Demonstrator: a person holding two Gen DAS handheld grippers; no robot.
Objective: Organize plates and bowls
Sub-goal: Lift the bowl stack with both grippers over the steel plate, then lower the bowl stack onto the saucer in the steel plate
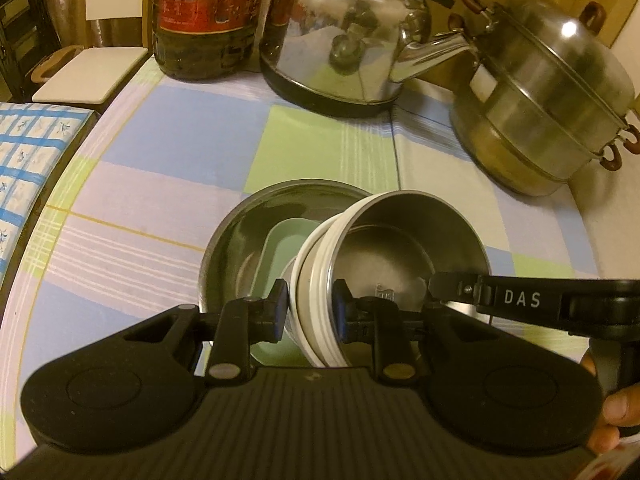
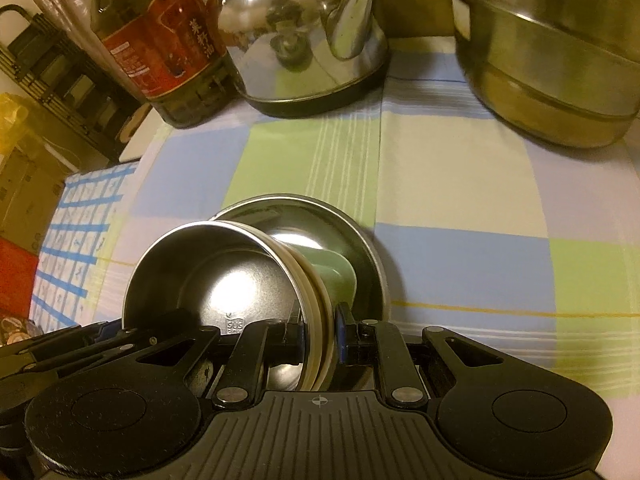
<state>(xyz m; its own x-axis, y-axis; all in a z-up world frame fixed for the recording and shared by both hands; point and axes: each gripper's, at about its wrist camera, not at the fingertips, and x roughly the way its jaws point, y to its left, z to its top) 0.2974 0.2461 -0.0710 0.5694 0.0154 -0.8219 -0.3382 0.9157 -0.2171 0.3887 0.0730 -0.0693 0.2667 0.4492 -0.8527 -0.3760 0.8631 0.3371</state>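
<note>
A steel bowl with a white outer wall (image 1: 404, 240) hangs over a steel plate (image 1: 240, 240) that holds a pale green dish (image 1: 280, 248). My left gripper (image 1: 310, 312) is shut on the bowl's left rim. My right gripper (image 2: 318, 332) is shut on the opposite rim of the same bowl (image 2: 216, 276); its finger also shows in the left wrist view (image 1: 460, 288). The bowl is tilted and held between both grippers above the plate (image 2: 348, 232) and the green dish (image 2: 336, 276).
A checked tablecloth (image 1: 180, 140) covers the table. At the back stand a dark oil bottle (image 1: 200, 20), a steel kettle (image 1: 340, 40) and a stacked steel steamer pot (image 1: 552, 92). A blue-patterned cushion (image 1: 28, 168) lies beyond the left table edge.
</note>
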